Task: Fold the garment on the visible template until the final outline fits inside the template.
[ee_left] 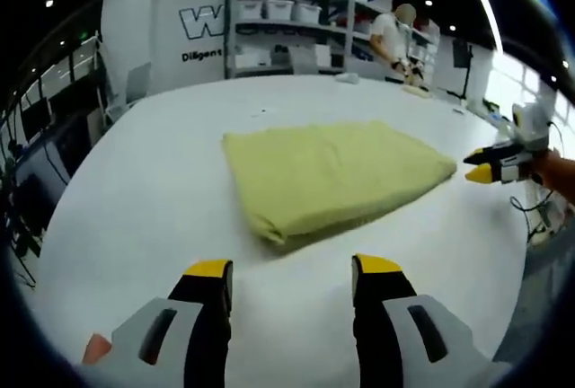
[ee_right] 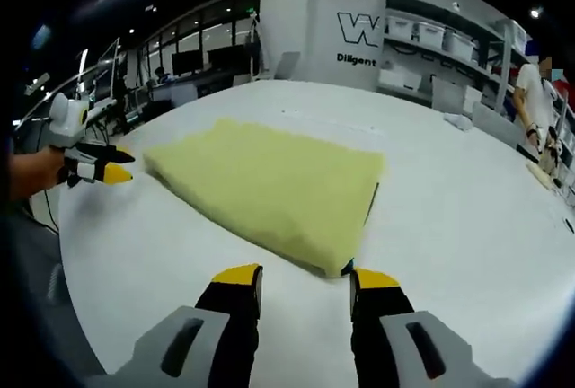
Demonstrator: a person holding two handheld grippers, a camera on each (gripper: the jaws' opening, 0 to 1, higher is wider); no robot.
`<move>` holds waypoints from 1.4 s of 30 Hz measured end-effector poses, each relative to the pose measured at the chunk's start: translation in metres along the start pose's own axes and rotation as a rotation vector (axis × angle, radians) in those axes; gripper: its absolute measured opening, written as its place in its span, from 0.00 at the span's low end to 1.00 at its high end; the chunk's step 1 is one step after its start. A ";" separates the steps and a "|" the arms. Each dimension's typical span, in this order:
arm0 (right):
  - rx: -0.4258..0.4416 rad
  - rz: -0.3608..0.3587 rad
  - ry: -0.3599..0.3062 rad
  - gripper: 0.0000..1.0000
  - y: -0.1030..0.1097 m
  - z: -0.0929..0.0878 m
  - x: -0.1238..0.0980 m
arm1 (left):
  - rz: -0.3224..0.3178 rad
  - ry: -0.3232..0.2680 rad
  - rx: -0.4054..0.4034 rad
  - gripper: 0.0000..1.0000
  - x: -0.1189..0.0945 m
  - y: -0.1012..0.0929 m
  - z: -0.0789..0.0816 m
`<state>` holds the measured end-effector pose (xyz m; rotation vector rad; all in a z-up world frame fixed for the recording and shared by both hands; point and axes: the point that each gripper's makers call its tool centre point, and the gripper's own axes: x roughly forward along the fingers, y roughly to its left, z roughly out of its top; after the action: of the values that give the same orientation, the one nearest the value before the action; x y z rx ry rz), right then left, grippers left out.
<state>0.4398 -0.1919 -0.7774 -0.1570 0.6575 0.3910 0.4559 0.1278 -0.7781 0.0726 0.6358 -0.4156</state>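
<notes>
The yellow garment [ee_left: 332, 177] lies on the white surface [ee_left: 153, 226] as a compact, thick rectangle of several layers, so I judge the folding is nearly finished or finished. A thin dark line shows beside its edge just ahead of the right tongs [ee_right: 305, 282]; it may be the template [ee_right: 371, 204], but I cannot tell if the whole outline fits inside it. What is left seems only a check or a small adjustment.

The left tongs [ee_left: 292, 271] are open, with a wide gap, holding nothing; the garment lies ahead of them, apart. The right tongs are also open and empty, their tips near the garment's closest corner but not touching it.
</notes>
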 end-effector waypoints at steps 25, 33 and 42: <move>-0.032 -0.034 0.049 0.01 -0.017 -0.002 0.014 | -0.007 -0.008 -0.003 0.26 0.018 0.004 0.009; -0.045 -0.033 0.054 0.00 -0.016 -0.002 0.015 | 0.012 0.002 0.003 0.14 0.017 0.014 0.008; -0.051 -0.033 0.056 0.00 -0.016 -0.001 0.017 | -0.012 0.002 0.016 0.03 0.022 0.011 0.010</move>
<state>0.4576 -0.2014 -0.7882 -0.2276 0.6991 0.3733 0.4821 0.1285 -0.7840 0.0848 0.6352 -0.4321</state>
